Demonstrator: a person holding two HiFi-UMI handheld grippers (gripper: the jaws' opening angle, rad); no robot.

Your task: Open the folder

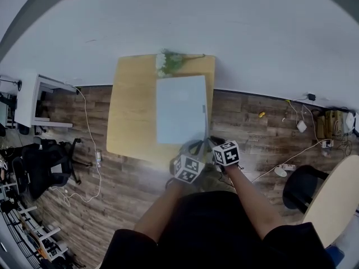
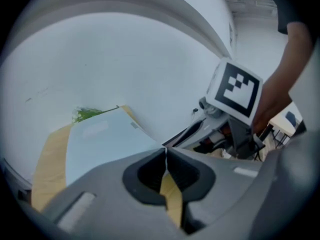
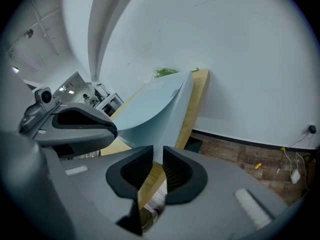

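A light blue folder [image 1: 180, 108] lies on a wooden table [image 1: 132, 111], its long side running away from me. Both grippers are at its near right corner. My left gripper [image 1: 193, 148] is shut, and in the left gripper view the corner of the folder's cover [image 2: 100, 144] runs into the closed tips [image 2: 165, 151]. In the right gripper view the cover [image 3: 155, 109] curves upward off the table. My right gripper [image 3: 158, 159] is closed on the folder's edge with only a thin gap between the pads. One of the left gripper's fingers [image 3: 80, 121] shows just to its left.
A green plant sprig [image 1: 171, 60] lies at the table's far edge against the white wall. On the wooden floor stand a black office chair [image 1: 47, 167] and a white shelf [image 1: 39, 102] at left, a black stool [image 1: 305, 186] and a round table [image 1: 334, 203] at right, with cables.
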